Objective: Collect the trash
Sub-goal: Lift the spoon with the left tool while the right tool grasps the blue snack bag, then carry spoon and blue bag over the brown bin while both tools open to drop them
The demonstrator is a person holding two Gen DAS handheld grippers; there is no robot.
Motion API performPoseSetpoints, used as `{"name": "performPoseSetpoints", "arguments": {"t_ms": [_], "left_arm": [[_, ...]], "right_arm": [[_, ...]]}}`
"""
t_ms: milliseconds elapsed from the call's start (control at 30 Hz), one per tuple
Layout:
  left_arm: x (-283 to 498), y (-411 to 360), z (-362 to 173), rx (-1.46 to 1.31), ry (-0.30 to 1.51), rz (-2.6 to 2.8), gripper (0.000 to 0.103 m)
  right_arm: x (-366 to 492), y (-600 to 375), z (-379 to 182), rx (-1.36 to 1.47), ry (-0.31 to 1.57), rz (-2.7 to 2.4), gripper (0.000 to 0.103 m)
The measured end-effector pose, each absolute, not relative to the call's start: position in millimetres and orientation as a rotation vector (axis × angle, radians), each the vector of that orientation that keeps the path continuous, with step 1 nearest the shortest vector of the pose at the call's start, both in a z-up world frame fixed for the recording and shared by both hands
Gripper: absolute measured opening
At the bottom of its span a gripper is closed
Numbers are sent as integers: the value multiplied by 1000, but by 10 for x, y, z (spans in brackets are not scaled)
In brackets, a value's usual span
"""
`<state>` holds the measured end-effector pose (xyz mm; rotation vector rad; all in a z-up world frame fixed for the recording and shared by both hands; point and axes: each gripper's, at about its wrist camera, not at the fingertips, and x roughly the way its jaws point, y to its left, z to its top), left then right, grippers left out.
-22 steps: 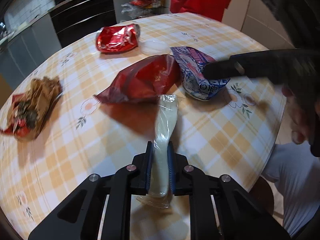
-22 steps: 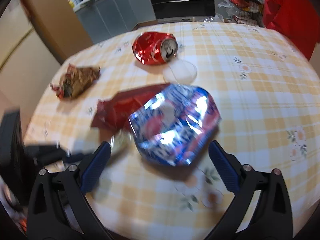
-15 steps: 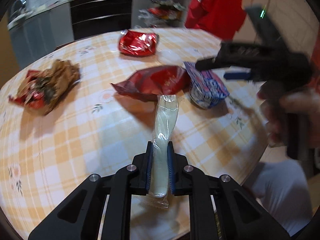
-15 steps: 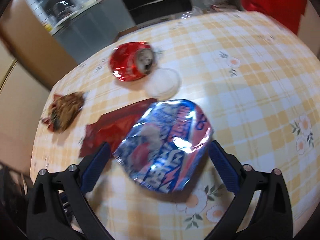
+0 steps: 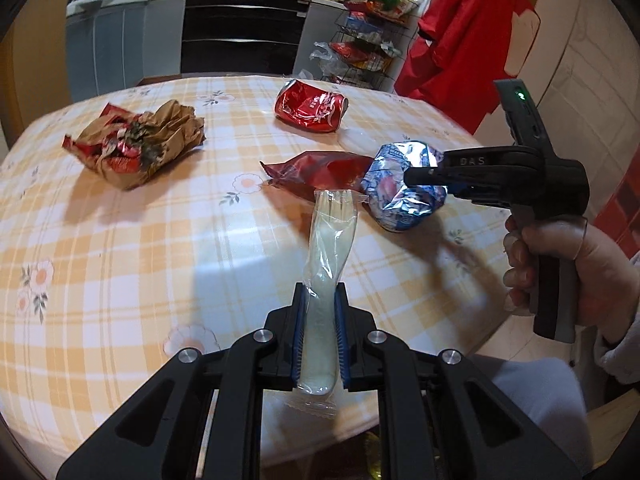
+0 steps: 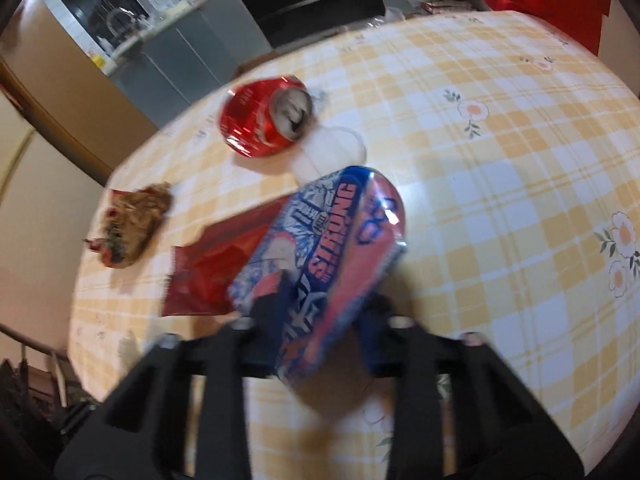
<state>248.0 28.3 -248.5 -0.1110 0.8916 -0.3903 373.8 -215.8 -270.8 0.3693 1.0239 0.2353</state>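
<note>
Left gripper (image 5: 319,332) low centre in the left wrist view, jaws clamped on a wrapped plastic fork (image 5: 326,264); fork sticks up-frame from the pads, tines toward the middle of the frame, clear wrapper tail hanging out below the jaws; fork held above the table (image 5: 120,240), not touching it.

Right gripper (image 6: 320,312) at lower centre of the right wrist view, motion-blurred; both fingers pressed in on a crushed blue-silver can (image 6: 324,256); same can at right-centre of the left wrist view (image 5: 404,188) with the right gripper (image 5: 412,178) reaching in from the right edge, gripped in the right hand (image 5: 560,272); whether the can is lifted clear of the cloth cannot be told.

Other trash on the yellow checked tablecloth: red foil wrapper (image 5: 320,170) just left of the blue can, edge tucked against it, left of lower centre in the right view (image 6: 208,272); crushed red can (image 5: 310,106) upper centre, lying on its side, open end facing the right camera (image 6: 266,116); clear plastic lid (image 6: 332,154) between the red can and the blue can, flat on the cloth; crumpled brown paper wrapper (image 5: 136,142) upper left, well apart from the rest, left edge in the right view (image 6: 132,226).

Red cloth (image 5: 468,40) hanging upper right; wire rack (image 5: 364,52) with packets behind the table.
</note>
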Motion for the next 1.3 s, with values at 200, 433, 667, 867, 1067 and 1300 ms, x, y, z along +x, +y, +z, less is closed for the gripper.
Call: {"name": "performPoseSetpoints", "arguments": {"t_ms": [200, 433, 667, 867, 1067, 1300], "left_arm": [[2230, 376, -2337, -167, 860, -367, 14], [1859, 489, -2130, -285, 827, -339, 14], [1494, 413, -1967, -298, 822, -355, 14], [1130, 280, -1894, -313, 831, -373, 14], [846, 169, -1903, -297, 852, -391, 14], [687, 49, -1972, -255, 877, -392, 14]], "right_arm": [[3462, -2342, -2418, 432, 936, 274, 9], [2997, -2460, -2108, 393, 868, 301, 9], [2290, -2620, -1859, 371, 794, 338, 9], [1861, -2662, -1729, 332, 765, 368, 9], [1521, -2611, -1651, 292, 728, 418, 9], [1272, -2579, -1674, 276, 732, 451, 9]]}}
